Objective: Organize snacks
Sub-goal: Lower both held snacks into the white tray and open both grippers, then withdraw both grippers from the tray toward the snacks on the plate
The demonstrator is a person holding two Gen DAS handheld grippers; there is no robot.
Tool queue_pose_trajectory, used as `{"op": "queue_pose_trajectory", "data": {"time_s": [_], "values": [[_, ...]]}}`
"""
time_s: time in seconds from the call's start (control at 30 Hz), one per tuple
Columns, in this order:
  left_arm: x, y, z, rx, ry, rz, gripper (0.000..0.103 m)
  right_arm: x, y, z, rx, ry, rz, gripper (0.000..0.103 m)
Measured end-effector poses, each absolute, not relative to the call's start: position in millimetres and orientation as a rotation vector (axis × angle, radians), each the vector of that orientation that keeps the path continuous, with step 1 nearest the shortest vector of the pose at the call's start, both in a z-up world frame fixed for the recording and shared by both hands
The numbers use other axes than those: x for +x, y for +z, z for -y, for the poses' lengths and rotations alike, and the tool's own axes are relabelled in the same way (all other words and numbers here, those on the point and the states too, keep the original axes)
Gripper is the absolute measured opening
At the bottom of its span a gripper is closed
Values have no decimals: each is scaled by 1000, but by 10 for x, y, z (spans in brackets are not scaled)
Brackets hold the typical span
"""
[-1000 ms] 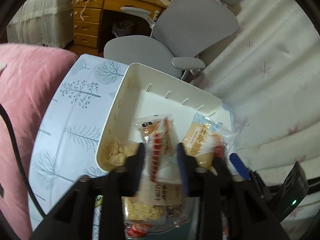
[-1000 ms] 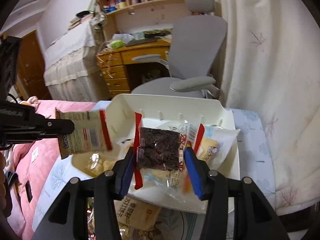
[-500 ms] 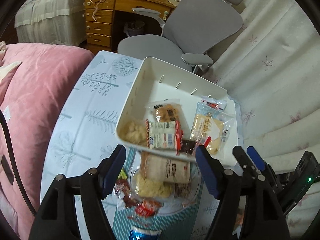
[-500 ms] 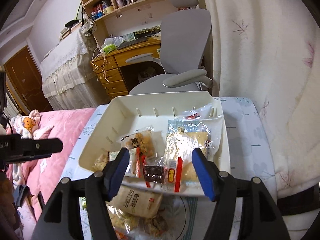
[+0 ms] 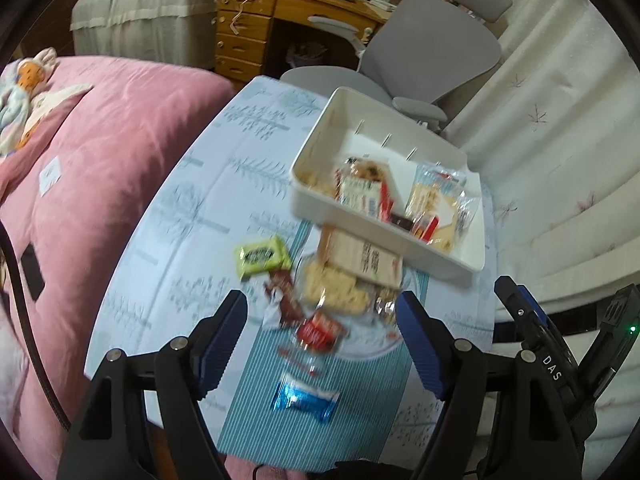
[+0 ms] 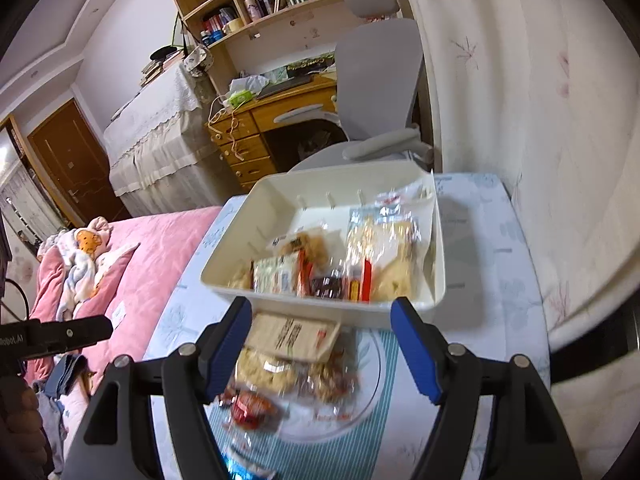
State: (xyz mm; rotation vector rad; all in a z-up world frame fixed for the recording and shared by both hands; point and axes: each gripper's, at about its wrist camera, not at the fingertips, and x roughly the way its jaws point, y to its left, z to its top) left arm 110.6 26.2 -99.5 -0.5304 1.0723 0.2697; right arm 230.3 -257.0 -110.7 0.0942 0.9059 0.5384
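Note:
A white bin (image 5: 440, 258) (image 6: 336, 312) on the small table holds several snack packets (image 5: 362, 194) (image 6: 280, 276). In front of it a clear plate (image 6: 370, 380) carries more snacks, among them a tan packet (image 5: 366, 258) (image 6: 294, 336). A green packet (image 5: 262, 256), a red one (image 5: 320, 330) and a blue one (image 5: 304, 396) lie on the table nearer me. My left gripper (image 5: 322, 344) is open and empty above the plate. My right gripper (image 6: 322, 350) is open and empty, just short of the bin.
The table has a tree-print cloth (image 5: 208, 208) and a teal striped mat (image 5: 260, 420). A pink bed (image 5: 80, 160) lies to the left, a grey chair (image 5: 432, 48) and a wooden desk (image 5: 256, 24) behind, a curtain (image 6: 540, 120) to the right.
Both grippers let go of their packets, which now lie in the bin, and opened wide. Both have since pulled back and up from the bin.

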Motion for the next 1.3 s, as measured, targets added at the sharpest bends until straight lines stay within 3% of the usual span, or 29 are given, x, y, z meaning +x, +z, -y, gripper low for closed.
{"op": "queue_pose_trajectory", "data": {"time_s": [0.37,1.1,1.3], "values": [[718,-1234,-174,-496,331,-1160,78,1763,-1408,2664,118,576,-975,72],[1152,-2049,-370,-142,20,-1397,81,707,-2004,2404,199,221,-930,72],[1290,-2209,-243,-53,-70,-1473,86,472,-2115,2276,237,129,-901,72]]}}
